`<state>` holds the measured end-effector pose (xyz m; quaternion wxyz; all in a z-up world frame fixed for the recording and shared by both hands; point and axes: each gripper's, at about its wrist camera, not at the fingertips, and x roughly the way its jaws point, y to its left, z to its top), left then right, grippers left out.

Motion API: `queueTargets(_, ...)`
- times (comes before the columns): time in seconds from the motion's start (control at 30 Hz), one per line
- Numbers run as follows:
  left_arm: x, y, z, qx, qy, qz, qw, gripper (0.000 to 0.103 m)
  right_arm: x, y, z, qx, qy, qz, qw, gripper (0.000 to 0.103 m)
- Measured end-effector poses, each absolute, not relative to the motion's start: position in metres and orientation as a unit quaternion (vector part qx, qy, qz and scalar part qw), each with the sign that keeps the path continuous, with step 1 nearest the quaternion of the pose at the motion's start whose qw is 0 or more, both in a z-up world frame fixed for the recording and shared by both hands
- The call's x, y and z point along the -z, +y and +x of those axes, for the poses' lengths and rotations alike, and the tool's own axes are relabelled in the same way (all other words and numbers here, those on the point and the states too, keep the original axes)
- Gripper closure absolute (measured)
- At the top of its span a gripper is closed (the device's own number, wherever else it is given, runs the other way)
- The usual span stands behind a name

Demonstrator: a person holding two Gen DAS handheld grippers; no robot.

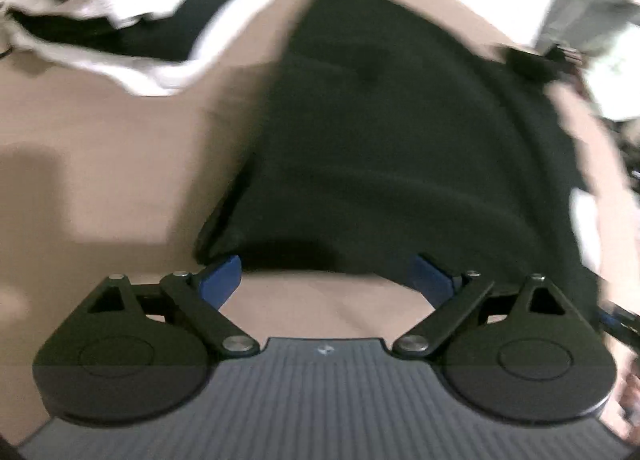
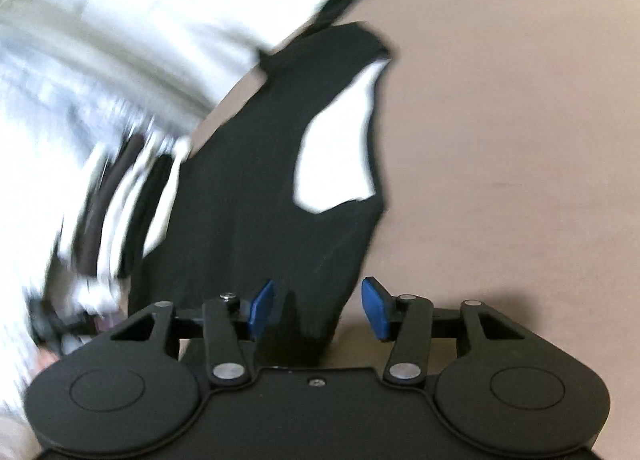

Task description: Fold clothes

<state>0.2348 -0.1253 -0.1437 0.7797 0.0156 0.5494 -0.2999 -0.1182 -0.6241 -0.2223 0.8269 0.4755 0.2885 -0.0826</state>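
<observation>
A black garment (image 1: 400, 148) lies spread on the tan surface (image 1: 100, 132) in the left wrist view. Its near hem sits just beyond my left gripper (image 1: 328, 280), which stands open with its blue pads (image 1: 224, 280) wide apart and nothing between them. In the right wrist view the same black garment (image 2: 248, 200) narrows toward my right gripper (image 2: 319, 310) and shows a white patch (image 2: 336, 156). That narrow end runs between the open blue pads (image 2: 376, 308), which do not press on it.
A pile of white and black clothes (image 1: 120, 20) lies at the back left of the tan surface. Blurred white fabric (image 2: 100, 40) fills the left of the right wrist view. Bare tan surface (image 2: 520, 140) stretches to the right.
</observation>
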Motion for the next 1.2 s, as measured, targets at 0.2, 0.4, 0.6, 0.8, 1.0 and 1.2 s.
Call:
queueTargets(0.2, 0.168, -0.128, 0.247, 0.270, 0.519, -0.014, 0.811, 0.004, 0.241, -0.622, -0.097, 0.059, 0.275, 0.536, 0.796, 0.048)
queueTargets(0.4, 0.167, -0.152, 0.237, 0.239, 0.473, 0.113, 0.841, 0.002, 0.237, -0.618, -0.073, 0.076, 0.280, 0.513, 0.808, 0.048)
queueTargets(0.6, 0.136, -0.111, 0.243, 0.205, 0.472, -0.001, 0.857, 0.003, 0.237, -0.614, -0.067, 0.090, 0.278, 0.492, 0.820, 0.048)
queueTargets(0.8, 0.167, -0.123, 0.241, 0.189, 0.515, 0.035, 0.835, 0.000, 0.239, -0.612, -0.069, 0.097, 0.269, 0.495, 0.820, 0.048)
queueTargets(1.0, 0.169, -0.158, 0.227, 0.253, 0.443, 0.118, 0.852, 0.066, 0.241, -0.609, -0.069, 0.106, 0.261, 0.494, 0.822, 0.046)
queueTargets(1.2, 0.121, -0.163, 0.198, 0.229, 0.348, 0.200, 0.887, 0.093, 0.232, -0.602, -0.071, 0.120, 0.270, 0.452, 0.842, 0.069)
